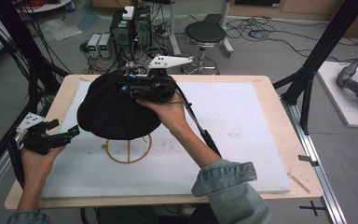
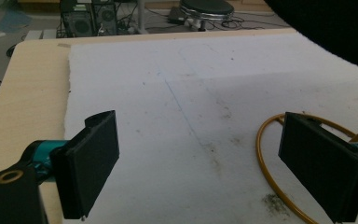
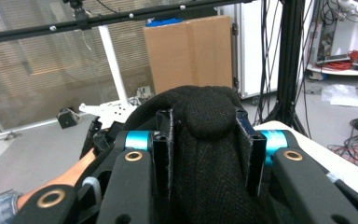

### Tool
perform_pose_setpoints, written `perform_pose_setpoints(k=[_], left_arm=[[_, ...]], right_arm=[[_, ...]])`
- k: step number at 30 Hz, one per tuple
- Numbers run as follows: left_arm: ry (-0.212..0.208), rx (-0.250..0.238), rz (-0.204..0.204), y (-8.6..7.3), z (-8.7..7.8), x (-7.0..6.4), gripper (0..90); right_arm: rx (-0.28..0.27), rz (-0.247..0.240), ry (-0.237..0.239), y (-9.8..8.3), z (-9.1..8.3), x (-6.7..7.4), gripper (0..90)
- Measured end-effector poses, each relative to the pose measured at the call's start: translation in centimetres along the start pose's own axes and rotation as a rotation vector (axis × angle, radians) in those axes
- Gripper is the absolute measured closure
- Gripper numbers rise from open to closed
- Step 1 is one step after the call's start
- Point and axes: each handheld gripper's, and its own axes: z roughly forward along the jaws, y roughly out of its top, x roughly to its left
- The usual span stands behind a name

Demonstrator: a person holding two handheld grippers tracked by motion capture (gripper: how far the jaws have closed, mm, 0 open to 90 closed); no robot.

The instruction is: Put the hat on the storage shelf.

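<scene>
A black knit hat [image 1: 107, 112] sits draped over a gold wire stand, whose ring base [image 1: 128, 151] rests on the white board. My right gripper [image 1: 125, 87] lies on top of the hat, pointing left. In the right gripper view, my right gripper [image 3: 205, 154] has its pads pressed on a fold of the hat [image 3: 205, 107]. My left gripper [image 1: 72, 132] is held low at the table's left side, open, with nothing between its jaws. In the left gripper view, my left gripper [image 2: 205, 163] faces the ring base [image 2: 261, 140], and the hat's brim [image 2: 335, 28] hangs at the upper right.
A white foam board [image 1: 242, 121] covers most of the wooden table [image 1: 270, 88]. Beyond the far edge stand a round black stool [image 1: 205, 33], computer towers [image 1: 130, 28] and loose cables. Black frame posts stand at both sides of the table.
</scene>
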Motion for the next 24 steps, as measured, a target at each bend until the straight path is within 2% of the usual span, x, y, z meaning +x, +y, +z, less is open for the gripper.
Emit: perform_pose_setpoints(k=[24], left_arm=[[0.012, 0.003, -0.005, -0.12, -0.17, 0.38, 12.5]], right_arm=[[0.060, 0.032, -0.011, -0.76, 0.62, -0.41, 56.8]])
